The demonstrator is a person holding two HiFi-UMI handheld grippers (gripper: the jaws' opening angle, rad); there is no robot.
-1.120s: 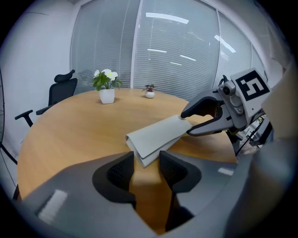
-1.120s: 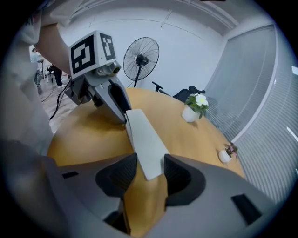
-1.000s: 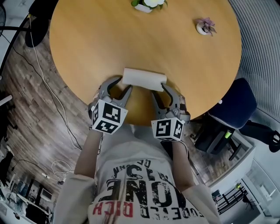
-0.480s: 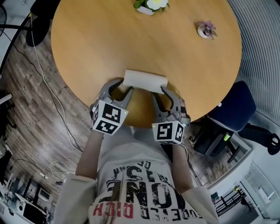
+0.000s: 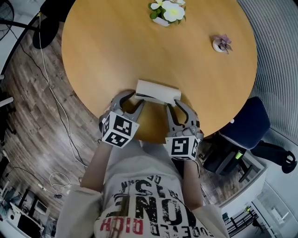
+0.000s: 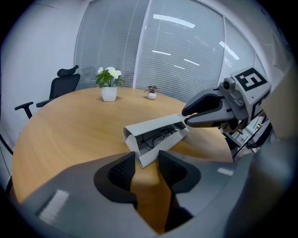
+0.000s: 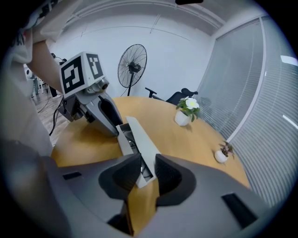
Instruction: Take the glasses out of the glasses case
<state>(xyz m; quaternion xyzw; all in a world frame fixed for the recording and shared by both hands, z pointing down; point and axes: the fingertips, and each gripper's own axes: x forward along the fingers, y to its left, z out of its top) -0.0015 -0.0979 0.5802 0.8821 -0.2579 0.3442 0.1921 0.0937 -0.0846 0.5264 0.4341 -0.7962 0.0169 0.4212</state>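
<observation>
Now glasses case (image 5: 157, 89) ajar, earlier shut — left gripper (image 5: 138, 99) jaws pinch it, right gripper (image 5: 173, 104) just tightened too.

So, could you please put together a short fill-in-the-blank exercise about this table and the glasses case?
The glasses case lies on a ___ table made of wood.
The case is partly ___, and the glasses show inside.
Beyond it stand ___ potted plants: a white-flowered plant and a small purple plant.
Missing words: round; open; two.
</observation>
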